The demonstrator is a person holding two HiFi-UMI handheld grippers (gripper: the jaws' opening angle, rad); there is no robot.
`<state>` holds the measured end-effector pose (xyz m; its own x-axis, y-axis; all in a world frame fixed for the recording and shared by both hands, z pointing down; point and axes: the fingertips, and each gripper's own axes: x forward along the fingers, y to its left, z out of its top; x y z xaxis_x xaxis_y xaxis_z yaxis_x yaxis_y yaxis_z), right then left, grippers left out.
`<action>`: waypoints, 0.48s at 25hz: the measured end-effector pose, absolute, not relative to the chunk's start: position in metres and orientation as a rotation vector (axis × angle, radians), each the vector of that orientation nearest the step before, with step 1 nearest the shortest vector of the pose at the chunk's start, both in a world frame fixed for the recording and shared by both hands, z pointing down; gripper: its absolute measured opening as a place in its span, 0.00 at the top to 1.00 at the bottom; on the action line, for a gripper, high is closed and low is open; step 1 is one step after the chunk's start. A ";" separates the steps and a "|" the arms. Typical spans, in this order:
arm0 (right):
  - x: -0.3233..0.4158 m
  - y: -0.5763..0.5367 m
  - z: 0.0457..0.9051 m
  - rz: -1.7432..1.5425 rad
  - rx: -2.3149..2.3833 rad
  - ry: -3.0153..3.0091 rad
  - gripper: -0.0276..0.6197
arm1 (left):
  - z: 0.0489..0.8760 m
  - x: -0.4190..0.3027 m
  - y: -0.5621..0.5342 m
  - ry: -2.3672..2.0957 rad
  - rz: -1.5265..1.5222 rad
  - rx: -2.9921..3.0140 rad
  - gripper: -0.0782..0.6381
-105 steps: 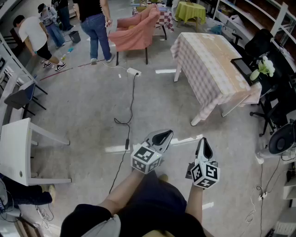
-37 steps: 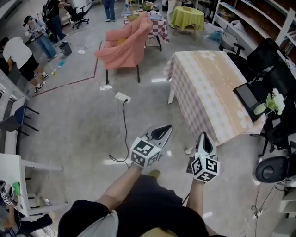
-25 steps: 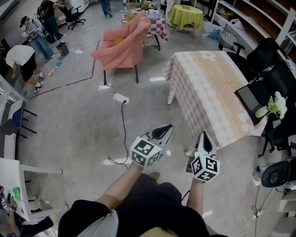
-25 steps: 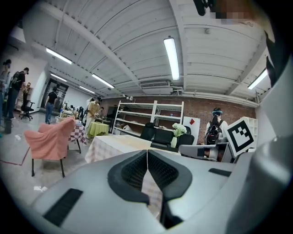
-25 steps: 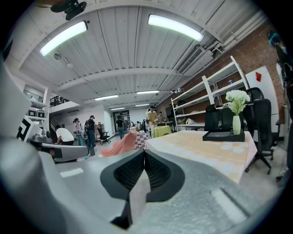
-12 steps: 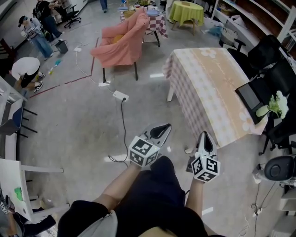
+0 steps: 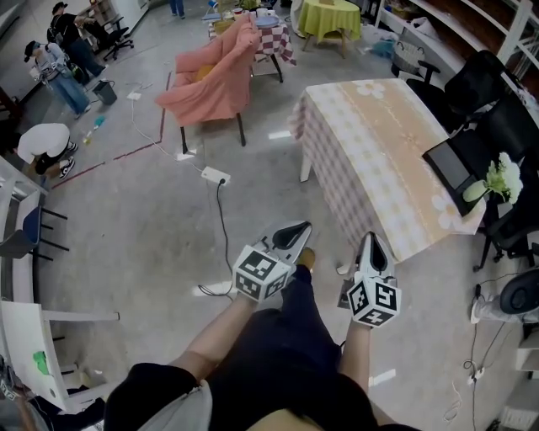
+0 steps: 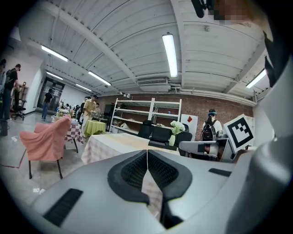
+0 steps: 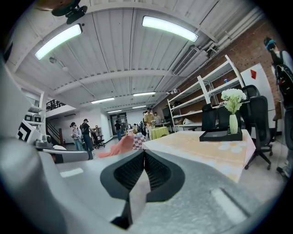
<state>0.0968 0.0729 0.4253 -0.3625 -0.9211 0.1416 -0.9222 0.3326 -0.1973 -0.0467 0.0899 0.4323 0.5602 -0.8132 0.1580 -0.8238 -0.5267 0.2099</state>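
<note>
Over the floor [image 7: 152, 219], left gripper [image 7: 296, 229] & right gripper [image 7: 370, 242], jaws closed on nothing, have come nearer the checkered desk [image 7: 379, 143].

A pink armchair [image 7: 215, 80] stands in the upper middle of the frame. Below it a white power strip [image 7: 212, 176] lies on the floor, and a black cable [image 7: 223, 227] runs down from it. A green-covered table [image 7: 330, 15] is at the top edge. White flowers [image 7: 504, 178] stand beside a black tray [image 7: 455, 164] at the right edge.
</note>
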 end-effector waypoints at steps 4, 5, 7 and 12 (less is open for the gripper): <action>0.099 0.070 0.426 0.396 1.770 -2.577 0.95 | 0.431 -0.039 0.082 -1.353 0.060 2.554 0.87; 0.099 0.069 0.428 0.404 1.771 -2.575 0.95 | 0.432 -0.039 0.080 -1.351 0.062 2.555 0.87; 0.100 0.067 0.431 0.419 1.772 -2.571 0.95 | 0.434 -0.038 0.077 -1.346 0.064 2.552 0.87; 0.103 0.052 0.435 0.436 1.773 -2.568 0.95 | 0.440 -0.034 0.065 -1.336 0.076 2.541 0.87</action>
